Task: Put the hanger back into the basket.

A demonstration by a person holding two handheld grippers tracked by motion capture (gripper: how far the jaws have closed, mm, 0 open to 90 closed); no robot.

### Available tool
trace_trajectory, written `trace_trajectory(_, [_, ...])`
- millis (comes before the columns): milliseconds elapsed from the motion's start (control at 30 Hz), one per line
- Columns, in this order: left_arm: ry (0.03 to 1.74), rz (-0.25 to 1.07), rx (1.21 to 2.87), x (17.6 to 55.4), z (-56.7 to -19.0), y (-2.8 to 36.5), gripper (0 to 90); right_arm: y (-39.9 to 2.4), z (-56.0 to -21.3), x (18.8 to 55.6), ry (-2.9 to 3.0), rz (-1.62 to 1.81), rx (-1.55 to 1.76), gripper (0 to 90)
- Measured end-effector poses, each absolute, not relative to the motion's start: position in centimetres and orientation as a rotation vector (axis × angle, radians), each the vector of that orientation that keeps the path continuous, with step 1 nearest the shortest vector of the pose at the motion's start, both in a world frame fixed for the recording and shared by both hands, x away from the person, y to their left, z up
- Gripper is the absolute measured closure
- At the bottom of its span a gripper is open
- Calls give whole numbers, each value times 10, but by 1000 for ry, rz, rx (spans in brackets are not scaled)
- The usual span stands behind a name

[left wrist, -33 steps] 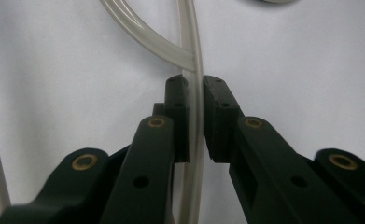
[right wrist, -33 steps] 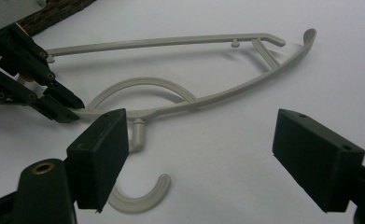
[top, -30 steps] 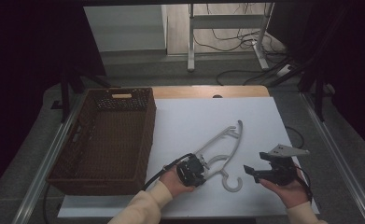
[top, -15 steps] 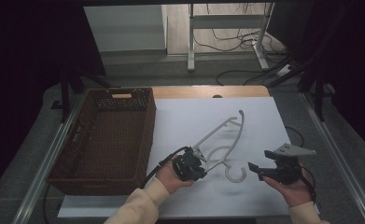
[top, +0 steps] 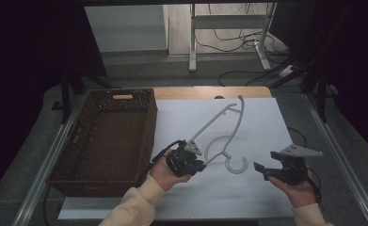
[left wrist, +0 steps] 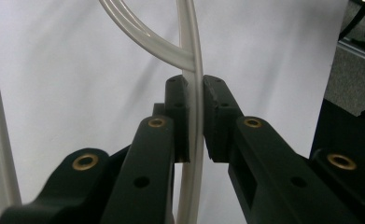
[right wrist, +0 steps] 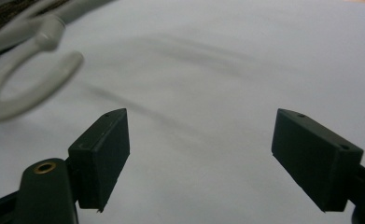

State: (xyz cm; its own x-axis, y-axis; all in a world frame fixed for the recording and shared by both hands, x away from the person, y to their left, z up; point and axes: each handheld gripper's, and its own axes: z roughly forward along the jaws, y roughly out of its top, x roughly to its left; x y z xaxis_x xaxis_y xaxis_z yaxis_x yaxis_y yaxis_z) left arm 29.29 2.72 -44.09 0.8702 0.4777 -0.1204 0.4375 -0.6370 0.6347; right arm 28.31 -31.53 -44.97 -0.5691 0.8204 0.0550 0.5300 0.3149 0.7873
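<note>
While clamped — hanger [left wrist: 193, 70] between left gripper [left wrist: 196, 116] pads.

a brown wicker basket [top: 107, 136] sits at the left edge of the white table [top: 266, 122], cables [top: 233, 75] on the floor beyond.

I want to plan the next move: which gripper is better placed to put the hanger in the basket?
Left. The left gripper is shut on the hanger, beside the basket; the right gripper is open, farther away.

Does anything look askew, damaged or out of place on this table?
Nothing stands out. The left gripper holds the white plastic clothes hanger by a thin bar, tilted as a lifted hanger would be. The brown wicker basket sits square and intact.
</note>
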Motion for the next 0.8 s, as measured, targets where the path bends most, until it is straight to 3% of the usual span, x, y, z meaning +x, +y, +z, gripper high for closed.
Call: trace_trajectory(800, [617,116,2213,280,-395,53,818,-314,-456,286,2264,1094,1207,192])
